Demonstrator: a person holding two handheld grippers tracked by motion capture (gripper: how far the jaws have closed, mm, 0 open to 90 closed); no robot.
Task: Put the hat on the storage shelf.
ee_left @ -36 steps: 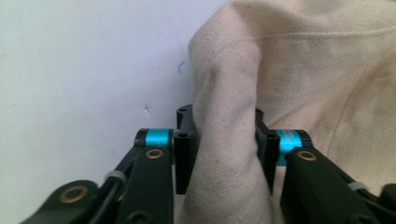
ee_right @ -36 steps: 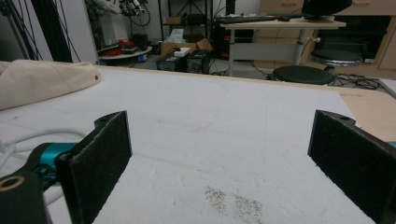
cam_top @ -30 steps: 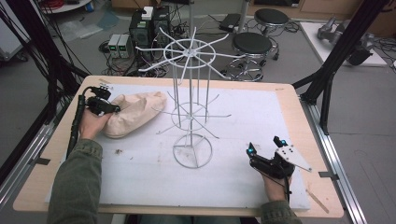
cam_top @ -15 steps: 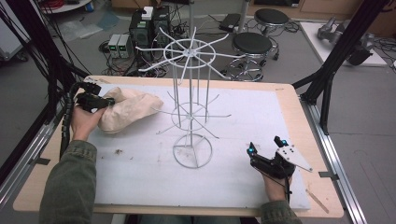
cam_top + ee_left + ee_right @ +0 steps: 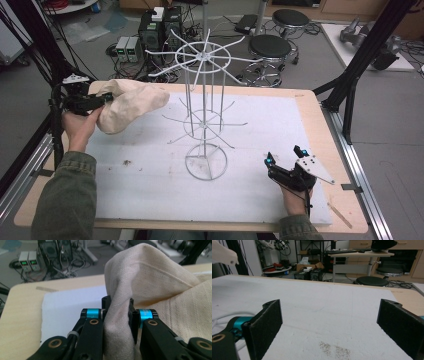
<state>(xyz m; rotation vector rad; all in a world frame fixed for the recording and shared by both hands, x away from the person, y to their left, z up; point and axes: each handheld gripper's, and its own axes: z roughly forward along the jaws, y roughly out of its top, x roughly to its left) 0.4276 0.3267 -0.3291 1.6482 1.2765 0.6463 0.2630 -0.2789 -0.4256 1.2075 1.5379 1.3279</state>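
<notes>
A cream cloth bag [image 5: 131, 103] hangs lifted off the white mat at the far left, bunched and drooping toward the wire rack. My left gripper [image 5: 102, 99] is shut on a fold of that cream cloth bag [image 5: 160, 297], and the fabric is pinched between the two black pads [image 5: 132, 317]. A white wire rack [image 5: 204, 112] with radial arms stands upright mid-table on a ring base. Near the front right edge my right gripper [image 5: 284, 159] rests low over the mat. My right gripper [image 5: 329, 322] stands open, its jaws wide apart with bare mat between them.
The white mat [image 5: 150, 185] covers most of the wooden table [image 5: 325, 120]. Black frame posts [image 5: 360, 65] rise at the right and left. Stools [image 5: 270, 47] and power supplies [image 5: 127, 47] stand on the floor beyond the far edge. A speckle of debris [image 5: 334, 348] lies on the mat.
My left hand has risen and drawn back to the left, lifting the cream bag off the mat. The right hand and its gripper have kept still.
</notes>
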